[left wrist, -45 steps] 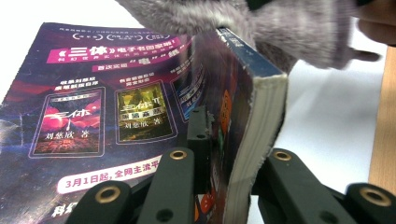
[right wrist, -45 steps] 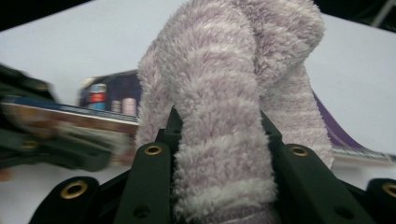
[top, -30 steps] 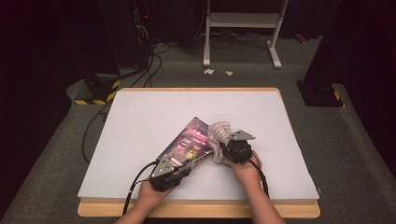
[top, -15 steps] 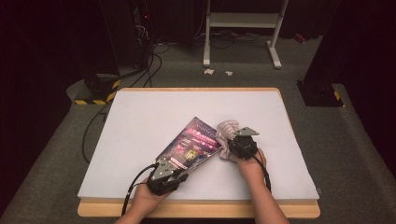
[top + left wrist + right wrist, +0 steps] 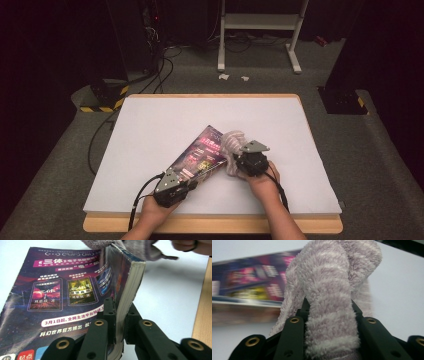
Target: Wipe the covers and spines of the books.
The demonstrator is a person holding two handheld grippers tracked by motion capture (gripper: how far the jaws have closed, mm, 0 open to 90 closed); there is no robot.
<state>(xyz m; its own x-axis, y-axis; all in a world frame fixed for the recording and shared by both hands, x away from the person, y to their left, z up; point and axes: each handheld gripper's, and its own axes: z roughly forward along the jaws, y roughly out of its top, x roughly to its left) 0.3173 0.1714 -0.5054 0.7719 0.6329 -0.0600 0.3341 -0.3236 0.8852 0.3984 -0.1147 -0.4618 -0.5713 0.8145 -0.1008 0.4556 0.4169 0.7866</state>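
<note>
I am clamping the left gripper (image 5: 117,340) on the near edge of the magazine (image 5: 200,155), lying mid-table, while the right gripper (image 5: 329,322) is pinching the cloth (image 5: 232,147) against the magazine's far right edge. The thin pages may be slipping or tearing if I am lifting too steeply. Cables (image 5: 150,80) are lying beyond the table (image 5: 150,120), obstructing nothing.

High view overhead; gripper views close, sharing magazine (image 5: 62,290).

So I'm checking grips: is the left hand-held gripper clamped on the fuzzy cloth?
No, the left hand-held gripper is shut on the magazine edge.
</note>
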